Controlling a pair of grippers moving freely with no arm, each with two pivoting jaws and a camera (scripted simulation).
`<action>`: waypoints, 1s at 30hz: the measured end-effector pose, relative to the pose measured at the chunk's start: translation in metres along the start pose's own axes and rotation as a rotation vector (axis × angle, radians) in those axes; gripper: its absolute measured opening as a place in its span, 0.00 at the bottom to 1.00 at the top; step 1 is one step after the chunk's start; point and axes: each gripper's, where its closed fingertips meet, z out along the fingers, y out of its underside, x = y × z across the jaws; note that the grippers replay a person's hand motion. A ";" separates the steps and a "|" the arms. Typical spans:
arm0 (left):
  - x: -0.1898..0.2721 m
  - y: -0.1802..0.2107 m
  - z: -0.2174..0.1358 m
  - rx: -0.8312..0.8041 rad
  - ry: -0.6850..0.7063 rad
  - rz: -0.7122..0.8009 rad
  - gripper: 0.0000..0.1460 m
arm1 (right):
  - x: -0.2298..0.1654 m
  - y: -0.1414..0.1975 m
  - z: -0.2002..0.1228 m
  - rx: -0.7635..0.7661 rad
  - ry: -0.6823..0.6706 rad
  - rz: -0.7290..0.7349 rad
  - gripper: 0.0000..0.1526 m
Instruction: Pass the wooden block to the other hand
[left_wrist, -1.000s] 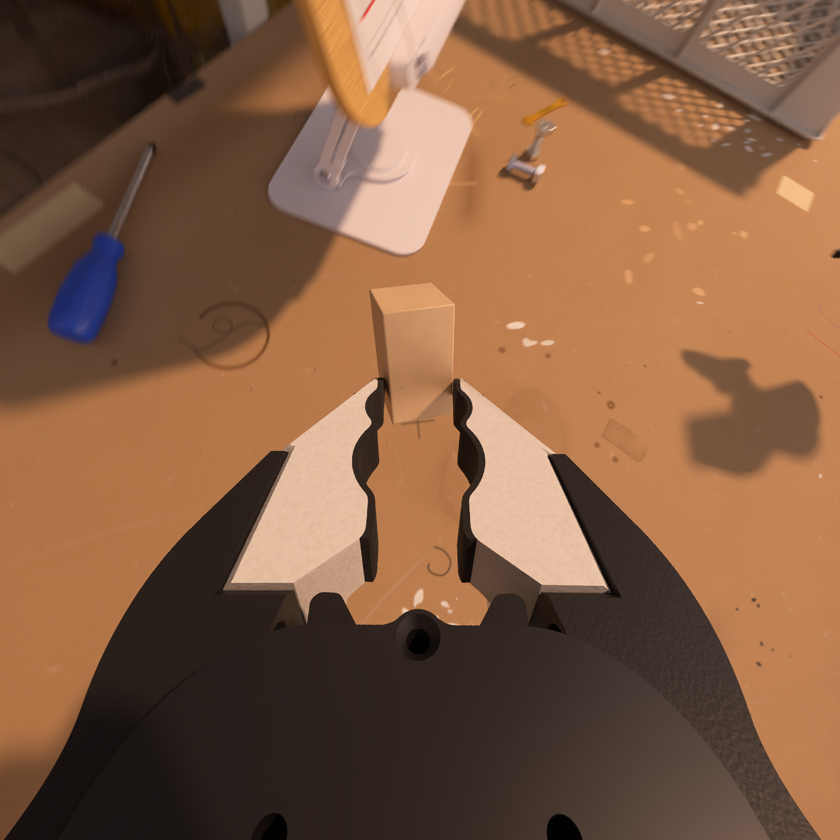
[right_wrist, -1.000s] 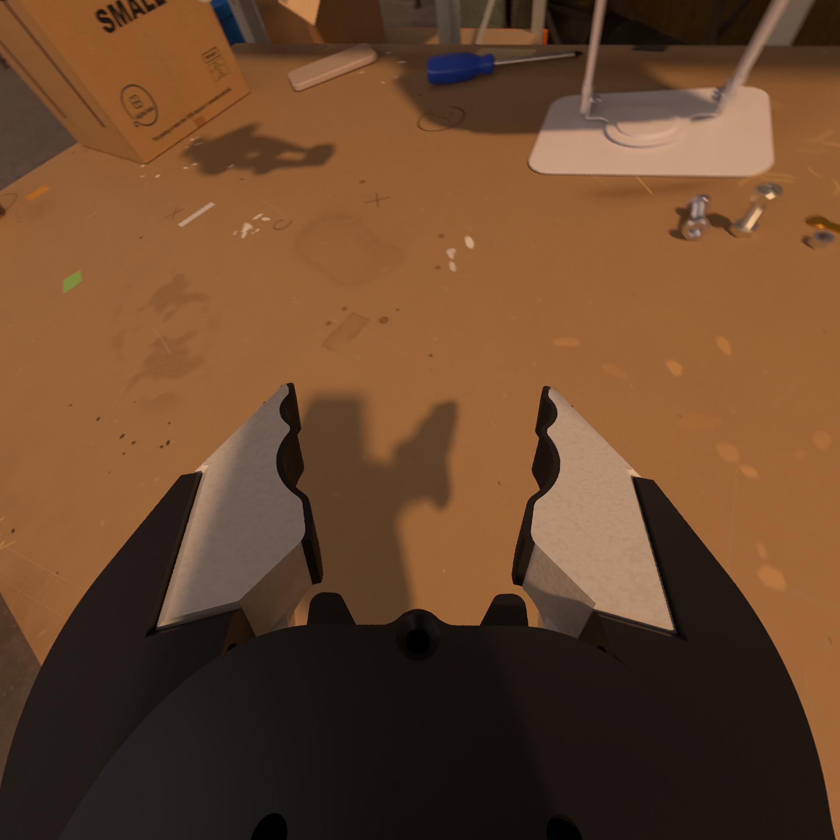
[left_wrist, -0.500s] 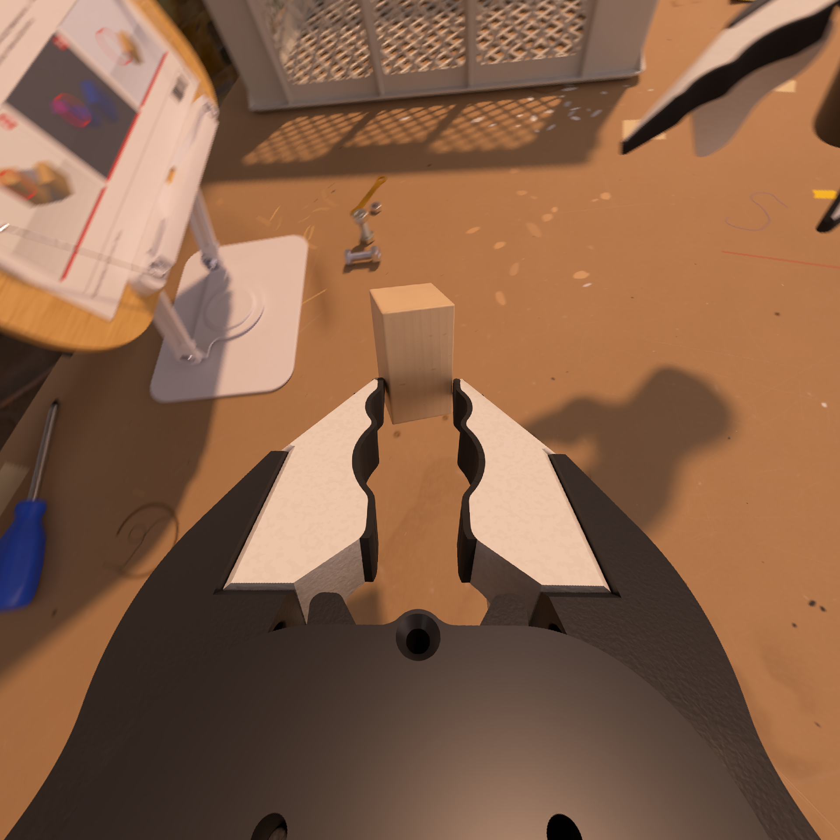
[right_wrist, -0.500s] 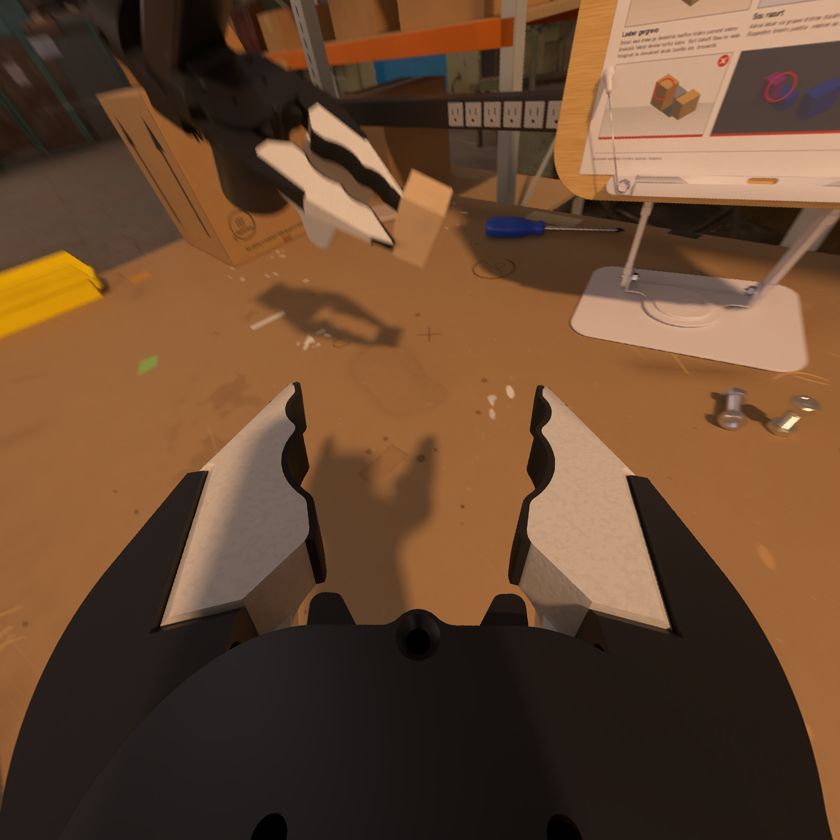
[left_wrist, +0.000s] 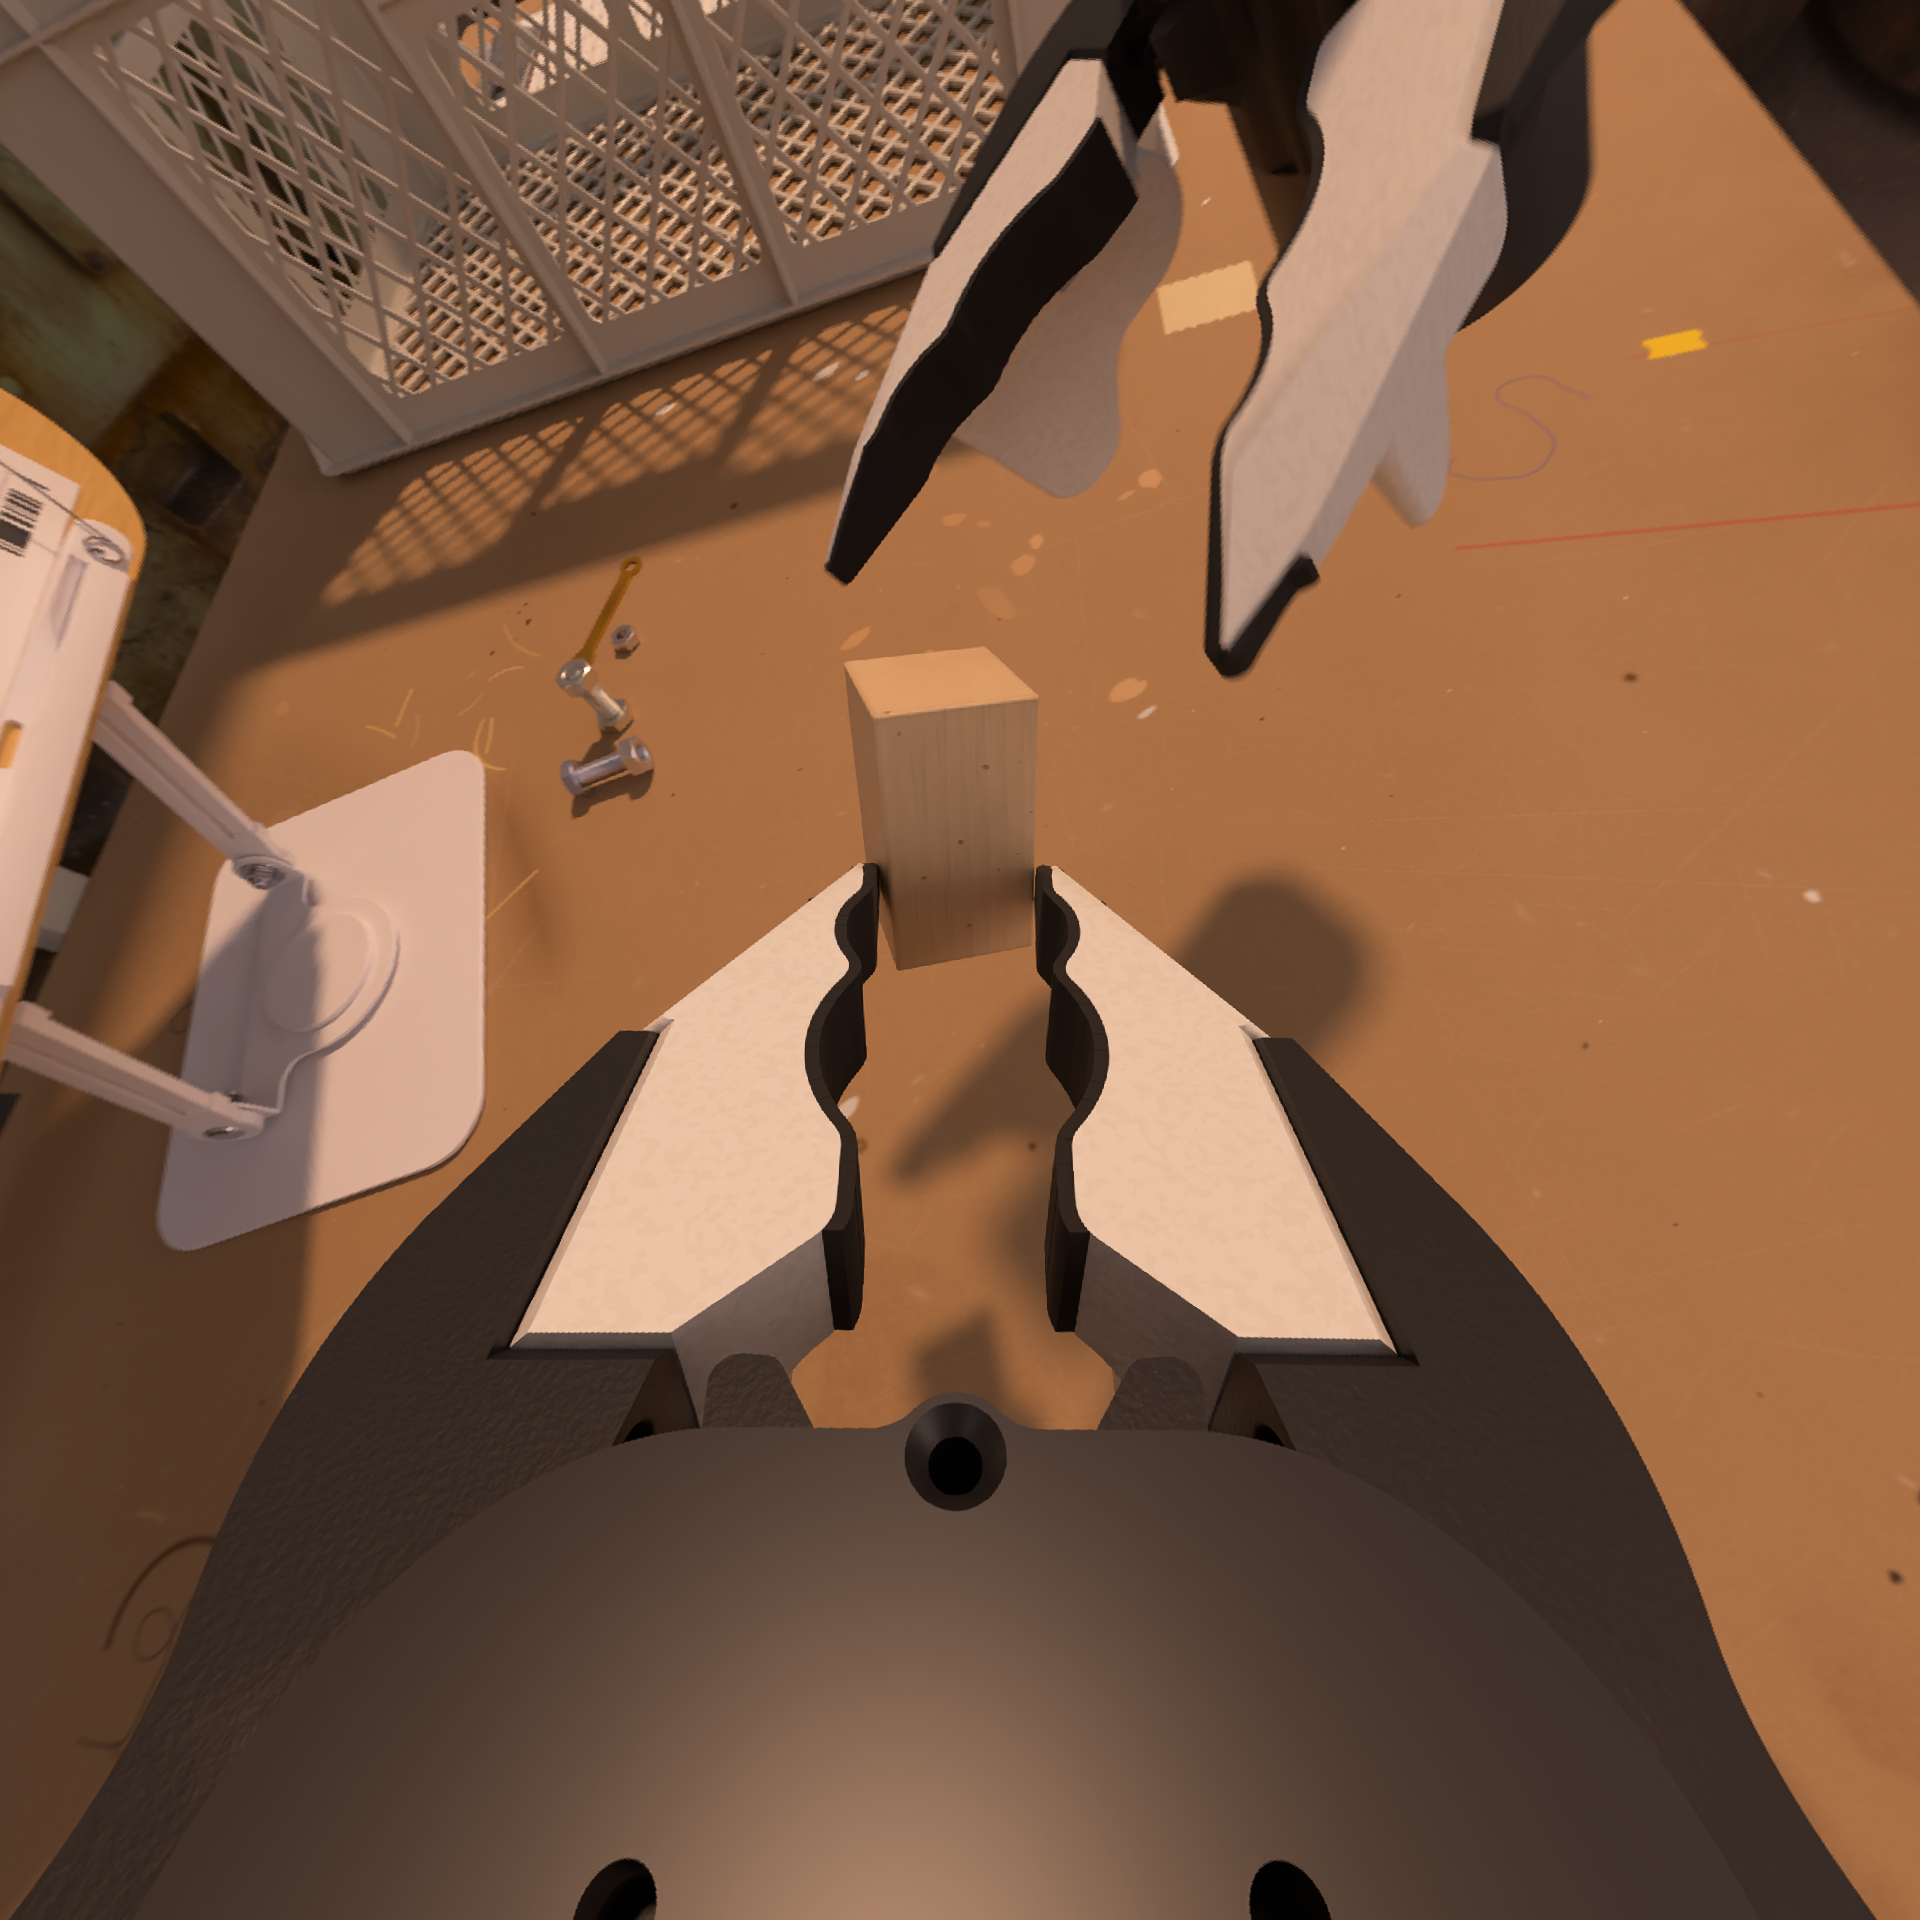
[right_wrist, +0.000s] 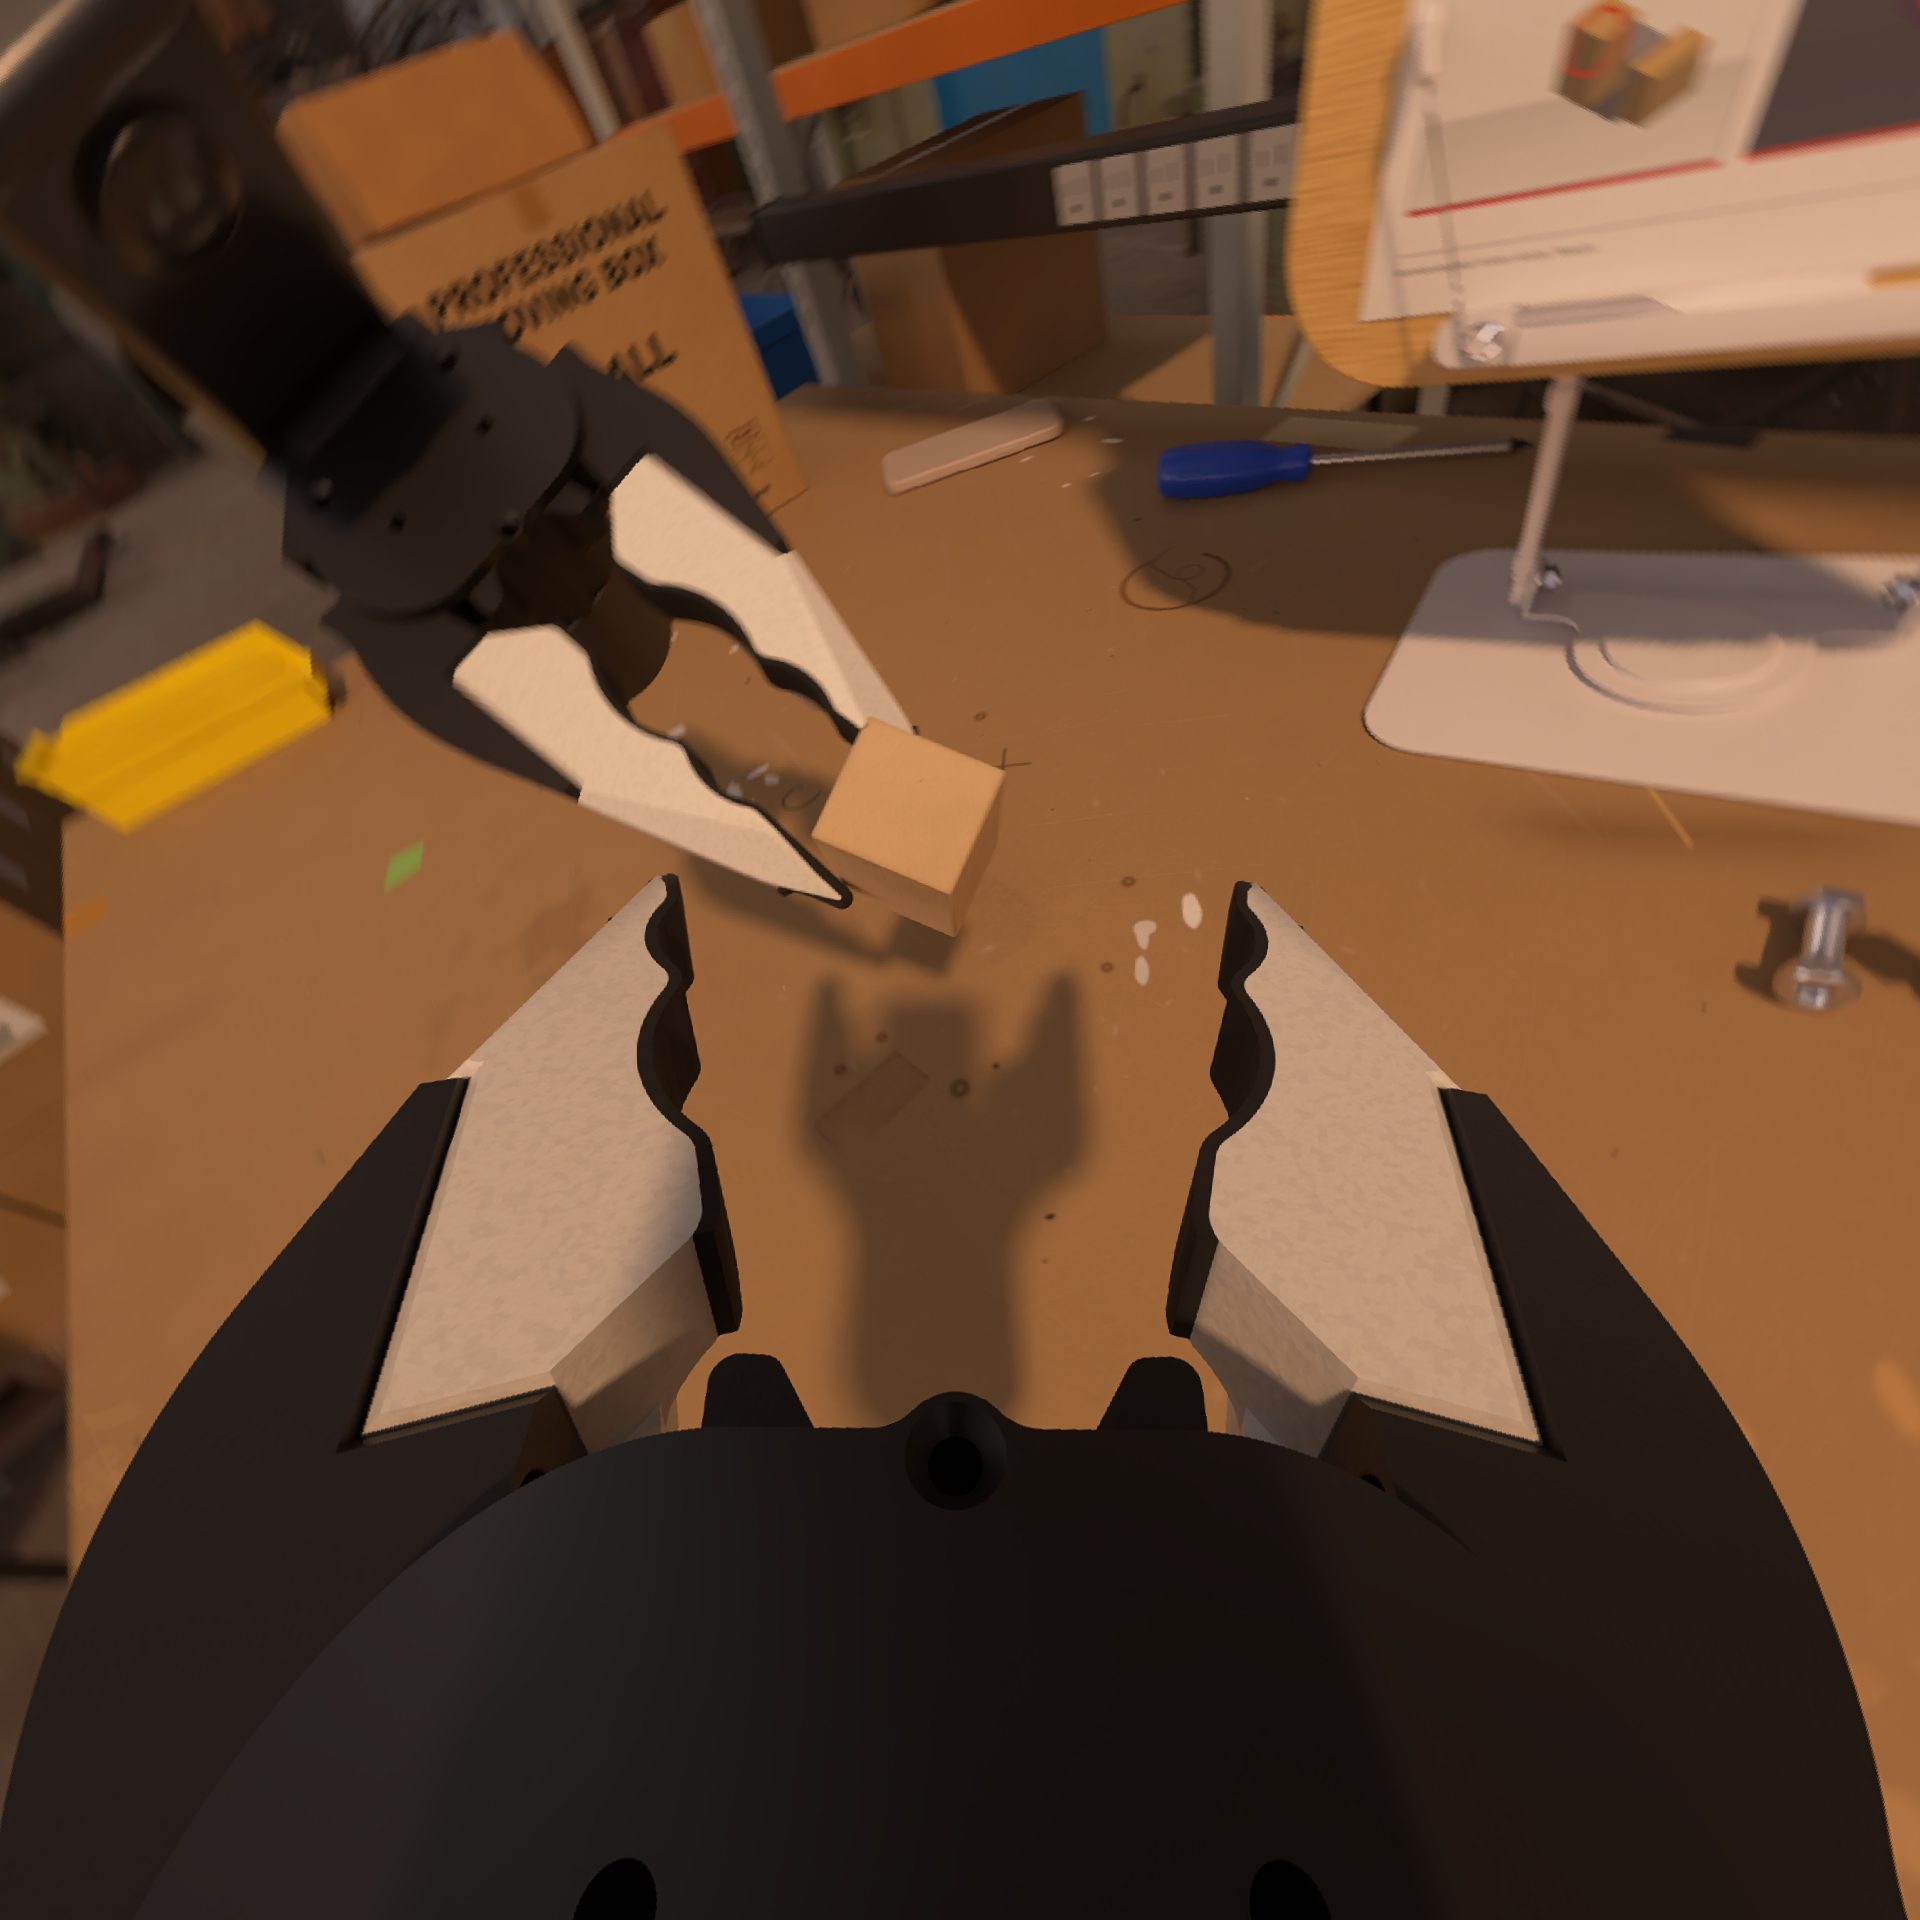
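My left gripper (left_wrist: 954, 883) is shut on the pale wooden block (left_wrist: 943, 800), gripping its near end between the fingertips and holding it in the air above the brown workbench. In the right wrist view the same left gripper (right_wrist: 847, 816) comes in from the upper left with the block (right_wrist: 904, 821) at its tips. My right gripper (right_wrist: 956, 894) is open and empty, its tips just short of the block. In the left wrist view the right gripper (left_wrist: 1039, 613) hangs open just beyond and above the block, pointing towards it.
A white stand base (left_wrist: 332, 997) carries a wooden board with a sheet (right_wrist: 1621, 177). Loose bolts (left_wrist: 603, 727) lie beside it. A white lattice crate (left_wrist: 520, 187) stands behind. A blue screwdriver (right_wrist: 1236, 468), cardboard boxes (right_wrist: 582, 270) and a yellow piece (right_wrist: 177, 717) sit farther off.
The left gripper has lifted the block off the bench and swung it towards the right gripper. The right gripper has tilted up and closed in, still open; the two now face each other closely.
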 end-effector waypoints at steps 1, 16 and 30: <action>0.002 0.000 0.001 0.006 0.011 -0.007 0.20 | -0.003 0.002 0.002 -0.015 -0.025 -0.059 0.66; 0.021 -0.011 0.008 0.100 0.137 -0.032 0.20 | -0.020 0.011 0.001 0.016 -0.195 -0.493 0.34; 0.035 -0.012 0.006 0.148 0.213 0.018 0.20 | -0.030 0.015 -0.004 0.032 -0.316 -0.510 0.22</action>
